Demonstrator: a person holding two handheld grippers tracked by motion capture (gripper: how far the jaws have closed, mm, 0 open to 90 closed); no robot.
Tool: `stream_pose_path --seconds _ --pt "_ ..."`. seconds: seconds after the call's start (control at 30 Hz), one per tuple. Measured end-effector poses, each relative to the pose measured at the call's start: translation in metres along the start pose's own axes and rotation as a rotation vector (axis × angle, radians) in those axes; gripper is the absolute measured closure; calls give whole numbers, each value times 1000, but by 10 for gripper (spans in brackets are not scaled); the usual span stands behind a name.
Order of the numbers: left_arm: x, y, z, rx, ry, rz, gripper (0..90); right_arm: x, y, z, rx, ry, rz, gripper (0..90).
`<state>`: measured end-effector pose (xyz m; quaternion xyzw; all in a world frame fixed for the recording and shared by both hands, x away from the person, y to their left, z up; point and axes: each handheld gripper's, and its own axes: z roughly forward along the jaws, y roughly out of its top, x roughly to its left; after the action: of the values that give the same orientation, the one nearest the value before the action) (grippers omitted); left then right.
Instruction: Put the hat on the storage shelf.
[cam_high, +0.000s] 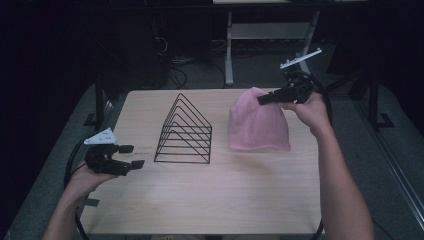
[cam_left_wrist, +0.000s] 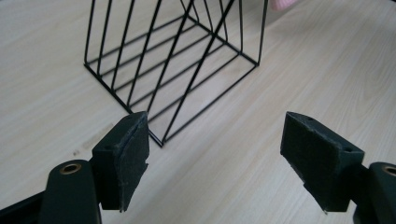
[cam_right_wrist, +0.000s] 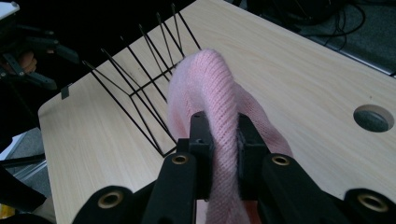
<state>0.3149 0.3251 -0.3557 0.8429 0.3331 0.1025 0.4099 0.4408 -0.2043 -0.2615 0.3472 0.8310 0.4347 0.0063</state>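
Observation:
A pink knitted hat (cam_high: 257, 125) hangs from its top over the right half of the table, its brim at the tabletop. My right gripper (cam_high: 263, 99) is shut on the hat's crown; in the right gripper view the knit (cam_right_wrist: 212, 98) is pinched between the two black jaws, my right gripper (cam_right_wrist: 223, 154) low in the frame. A black wire rack (cam_high: 185, 132) of triangular dividers stands mid-table, left of the hat. My left gripper (cam_high: 131, 156) hovers open at the table's left edge, its jaws wide apart and pointing at the rack (cam_left_wrist: 173, 60), nothing between its fingers.
The light wooden table (cam_high: 210, 200) has a round cable hole (cam_right_wrist: 372, 117) near its far right corner. Dark floor, cables and a white desk frame (cam_high: 270, 35) lie beyond the far edge. The near half of the tabletop is bare wood.

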Motion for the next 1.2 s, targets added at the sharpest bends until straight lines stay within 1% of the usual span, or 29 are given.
stream_pose_path --seconds 0.07,0.1,0.13,0.17,0.2,0.23,0.27,0.3,0.33,0.37,0.47,0.5,0.53,0.6,0.63,0.7,0.73,0.77,0.8,0.83,0.87,0.9,0.97,1.0,1.03,1.07,1.1,1.13,1.2 --pt "1 6 -2 -2 3 6 239 3 6 -2 -9 5 -15 800" --pt "1 9 -3 0 1 12 239 3 6 -2 -9 5 -15 800" --pt "1 13 -4 2 -1 22 239 5 11 -4 -16 3 -20 799" --pt "2 15 -4 -1 -9 18 239 5 11 -4 -16 3 -20 799" --pt "4 21 -6 -5 -38 28 239 8 16 -5 -21 -8 -27 800" --pt "4 21 -6 -5 -38 28 239 8 16 -5 -21 -8 -27 800" --pt "5 24 -7 -1 -33 33 239 12 22 -7 -19 -4 -42 800" --pt "6 26 -7 -1 -32 32 239 12 22 -7 -19 -4 -42 800" --pt "9 31 -10 -3 -40 32 238 15 28 -7 -22 0 -55 800" --pt "9 31 -10 -3 -40 32 238 15 28 -7 -22 0 -55 800" --pt "11 38 -13 -2 -49 34 238 20 37 -9 -26 5 -72 799" --pt "13 42 -15 -2 -50 32 238 22 43 -9 -32 14 -82 799" --pt "13 44 -16 2 -47 34 238 23 46 -9 -37 23 -85 799" --pt "14 47 -16 4 -48 38 238 24 48 -9 -37 26 -88 799" --pt "14 49 -16 5 -54 37 238 27 54 -8 -38 33 -100 799" --pt "15 52 -16 7 -63 37 238 29 56 -8 -38 36 -102 799" --pt "15 54 -16 7 -65 34 235 33 63 -7 -43 47 -119 799" --pt "15 56 -15 9 -68 35 235 33 63 -7 -43 47 -119 799" --pt "15 59 -15 14 -75 47 230 38 68 -8 -48 57 -128 799" --pt "15 60 -14 15 -79 49 230 38 68 -8 -48 57 -128 799" --pt "14 65 -13 10 -95 53 230 41 72 -9 -54 62 -140 799" --pt "14 65 -13 10 -95 53 230 41 72 -9 -54 62 -140 799" --pt "13 71 -13 1 -105 63 230 46 77 -9 -61 71 -150 799" --pt "11 78 -12 1 -107 73 230 52 83 -10 -63 76 -162 799" --pt "11 78 -12 1 -107 73 230 52 83 -10 -63 76 -162 799" --pt "10 81 -12 0 -107 79 230 54 86 -10 -64 79 -164 799" --pt "9 84 -11 -7 -113 76 230 60 92 -10 -67 85 -178 798" --pt "9 87 -11 -9 -117 81 230 60 92 -10 -67 85 -178 798" --pt "9 92 -12 -19 -126 77 230 65 97 -10 -68 90 -188 798"
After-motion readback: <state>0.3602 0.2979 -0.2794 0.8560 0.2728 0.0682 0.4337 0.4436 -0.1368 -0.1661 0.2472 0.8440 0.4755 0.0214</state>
